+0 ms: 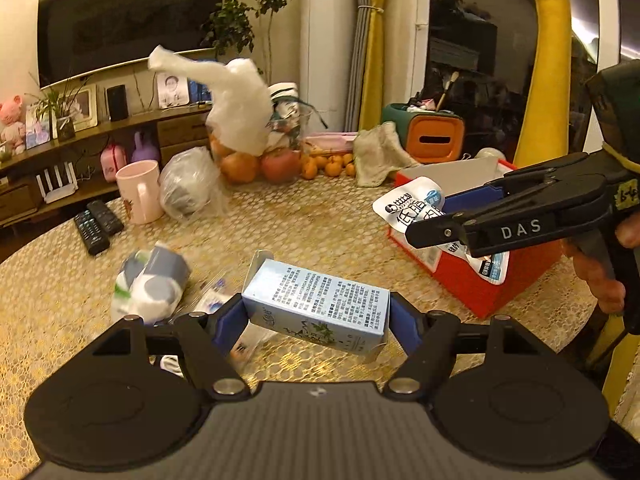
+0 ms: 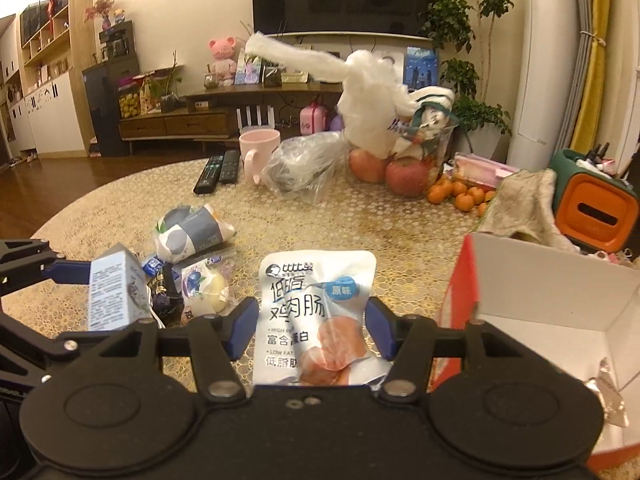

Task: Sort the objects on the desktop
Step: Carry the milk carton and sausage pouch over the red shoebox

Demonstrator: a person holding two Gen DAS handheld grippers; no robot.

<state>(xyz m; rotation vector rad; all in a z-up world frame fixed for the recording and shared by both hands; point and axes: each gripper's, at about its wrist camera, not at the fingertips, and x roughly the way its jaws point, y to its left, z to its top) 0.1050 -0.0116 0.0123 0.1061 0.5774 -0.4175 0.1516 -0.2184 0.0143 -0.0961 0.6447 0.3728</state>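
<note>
Gripping a pale blue carton (image 1: 318, 304) between its blue pads, the left gripper (image 1: 316, 320) holds the box crosswise and tilted, lifted clear of the gold-patterned tablecloth (image 1: 300, 216). In the right wrist view the same carton (image 2: 114, 292) shows at the far left, pinched at its end by the left gripper (image 2: 80, 272).

The right gripper (image 2: 312, 328) is closed on a white snack pouch (image 2: 316, 316) printed with blue characters and a picture of pink sausage; the pouch stands upright between the blue pads. Seen from the left wrist, the right gripper (image 1: 436, 224) holds this pouch (image 1: 416, 204) at the near rim of a red box (image 1: 480, 280), which lies just right of the left gripper. From the right wrist the red box (image 2: 460, 280) sits immediately right of the fingers, its white inside open.

Left of the left gripper lies a white and grey packet (image 1: 156, 284), with small wrapped items close beside it. Beyond both grippers stand a pink mug (image 1: 140, 192), a clear plastic bag (image 1: 188, 184), two remotes (image 1: 96, 224), apples (image 1: 260, 166), small oranges (image 1: 328, 164), a crumpled cloth (image 1: 380, 152) and an orange and green organiser (image 1: 432, 136).
</note>
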